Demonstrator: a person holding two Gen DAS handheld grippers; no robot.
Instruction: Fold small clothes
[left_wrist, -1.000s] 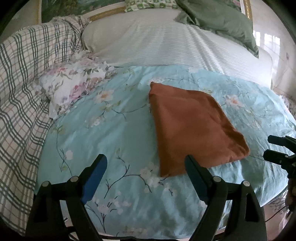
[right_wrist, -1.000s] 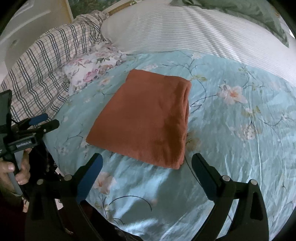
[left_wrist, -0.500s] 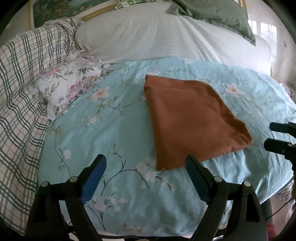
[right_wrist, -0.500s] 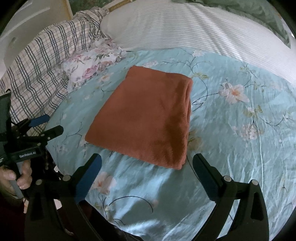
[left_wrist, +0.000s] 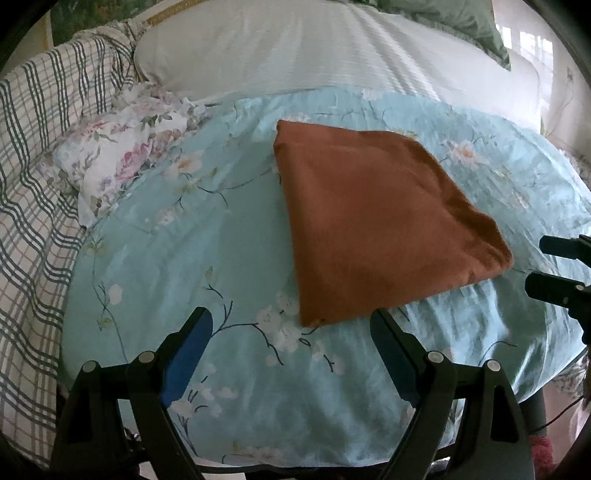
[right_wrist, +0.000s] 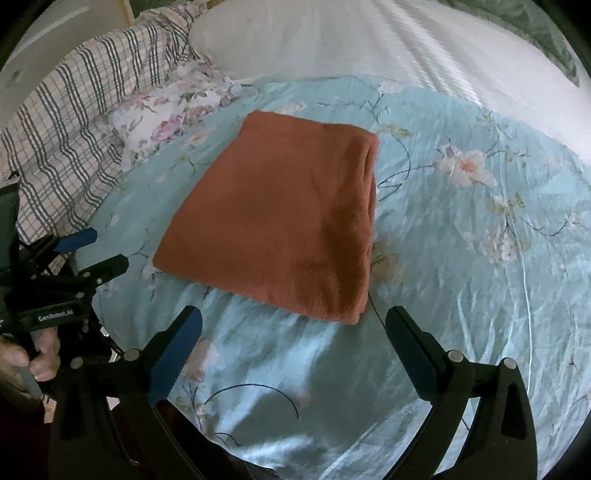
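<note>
A rust-orange garment (left_wrist: 373, 221) lies folded into a flat rectangle on the light blue floral sheet (left_wrist: 192, 258); it also shows in the right wrist view (right_wrist: 288, 221). My left gripper (left_wrist: 291, 325) is open and empty, held just short of the garment's near corner. My right gripper (right_wrist: 293, 325) is open and empty, just short of the garment's near edge. The left gripper also shows at the left of the right wrist view (right_wrist: 99, 251), and the right gripper at the right edge of the left wrist view (left_wrist: 550, 266).
A small floral cloth (left_wrist: 122, 155) lies at the left, next to a plaid blanket (left_wrist: 33, 177). A white striped duvet (left_wrist: 314, 48) and a green pillow (left_wrist: 454, 14) lie behind. The bed's near edge drops off below the grippers.
Both grippers have moved slightly forward toward the folded garment, which now sits closer to the fingertips. Both stay open and empty.
</note>
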